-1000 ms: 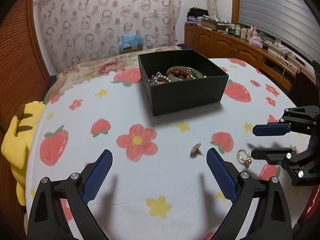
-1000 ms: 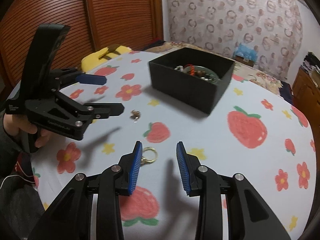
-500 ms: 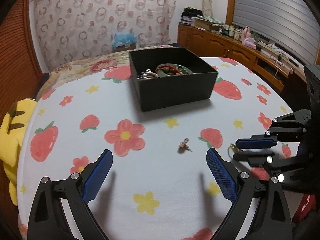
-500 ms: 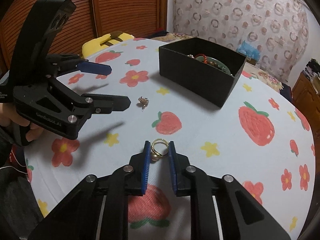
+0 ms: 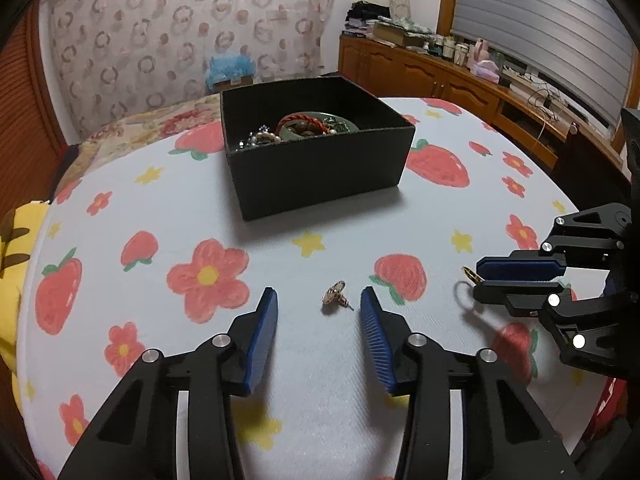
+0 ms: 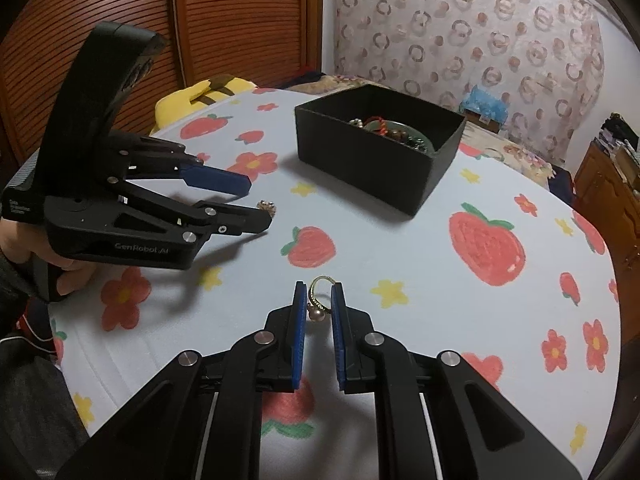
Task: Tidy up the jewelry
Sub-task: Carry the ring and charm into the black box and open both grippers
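Pinching gold ring [image 6: 319, 297] w/ right gripper [image 6: 318, 304], jaws just pressed in on it; ring sits near table's [image 5: 200, 360] front-right edge. Earring [image 5: 335, 295] lies btwn left gripper's [image 5: 318, 312] pads, jaws just closing from wide spread, not yet touching it. Black box [image 5: 320, 168], already w/ jewelry, stands toward far edge. Judgement: both pieces nearly secured, transfer to box next.
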`<state>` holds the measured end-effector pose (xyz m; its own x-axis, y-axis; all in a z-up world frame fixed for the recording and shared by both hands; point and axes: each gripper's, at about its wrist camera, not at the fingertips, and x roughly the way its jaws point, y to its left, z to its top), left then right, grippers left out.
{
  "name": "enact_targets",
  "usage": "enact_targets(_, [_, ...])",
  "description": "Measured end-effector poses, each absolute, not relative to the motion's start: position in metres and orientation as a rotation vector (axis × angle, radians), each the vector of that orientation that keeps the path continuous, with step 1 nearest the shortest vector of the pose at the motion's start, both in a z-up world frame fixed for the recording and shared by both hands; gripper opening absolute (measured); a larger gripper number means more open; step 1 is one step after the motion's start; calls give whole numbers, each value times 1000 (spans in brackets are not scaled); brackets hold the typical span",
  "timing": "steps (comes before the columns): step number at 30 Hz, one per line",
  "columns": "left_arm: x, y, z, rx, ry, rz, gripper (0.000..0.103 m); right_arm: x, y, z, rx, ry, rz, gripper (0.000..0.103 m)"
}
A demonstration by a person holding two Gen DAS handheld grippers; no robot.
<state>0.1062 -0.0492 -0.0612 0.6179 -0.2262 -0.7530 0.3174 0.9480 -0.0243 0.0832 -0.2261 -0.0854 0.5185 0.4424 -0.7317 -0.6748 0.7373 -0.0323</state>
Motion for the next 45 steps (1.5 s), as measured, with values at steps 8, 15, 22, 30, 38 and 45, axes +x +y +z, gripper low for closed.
enact_targets(8, [112,-46,-62,73,852,-322,12,85,-230,-83,-318,765,674,14])
enact_targets(15, [111,-42,-57,52,828,-311,6,87,-232,-80,-312,756,661,14])
enact_targets(22, [112,-32,-42,29,792,-291,6,99,-233,-64,-291,728,651,14])
enact_targets(30, [115,-24,-29,23,763,-278,6,130,-227,-44,-269,693,620,14])
enact_targets(38, [125,-24,-22,26,734,-274,6,168,-218,-30,-211,661,601,14])
enact_targets(45, [133,-26,-10,23,701,-275,6,193,-211,-27,-172,657,596,14])
